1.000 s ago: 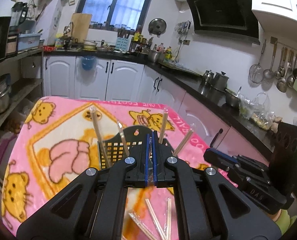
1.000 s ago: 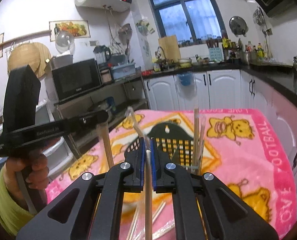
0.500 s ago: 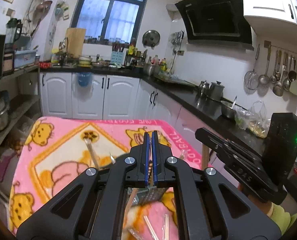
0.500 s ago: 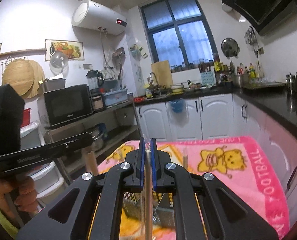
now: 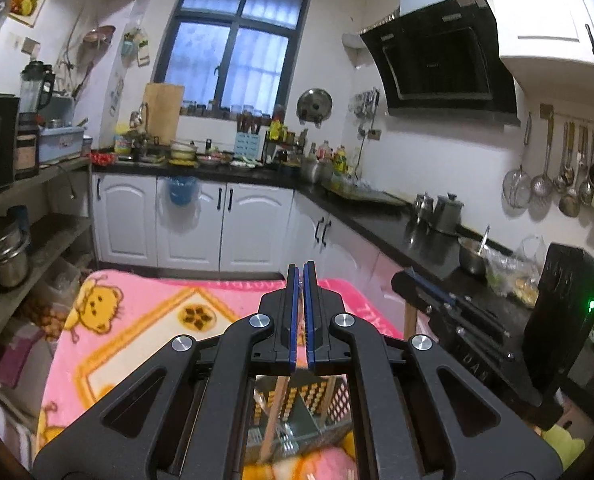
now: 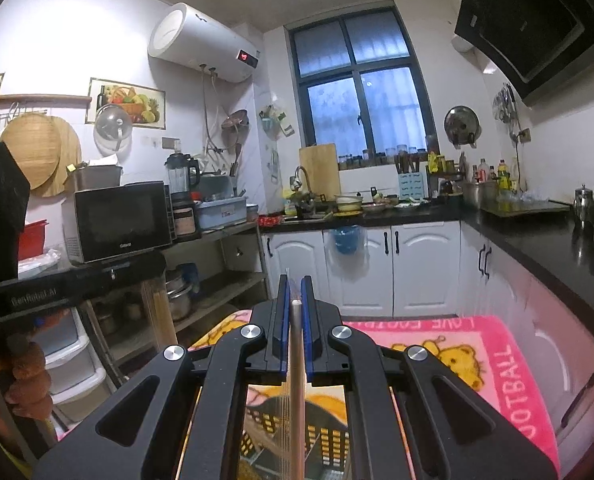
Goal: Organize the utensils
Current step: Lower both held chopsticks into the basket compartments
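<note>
**Right gripper clamping a chopstick above the basket**

The right gripper is pinching a single pale chopstick between its blue pads, the stick running straight down the middle of the right wrist view toward the black mesh basket below. That basket is sitting on the pink cartoon blanket, partly hidden behind the gripper's black frame.

Over on the other side, the left gripper is showing its blue pads drawn nearly together with only a thin slit between them, and nothing is sitting in that slit. Beneath it, through the frame, the same basket is peeking out with a wooden chopstick leaning inside it, tilted. The blanket is spreading out to the left.

The right gripper's body is showing at the left camera's right edge, while a hand is gripping the left tool's handle at the right camera's left edge.
</note>
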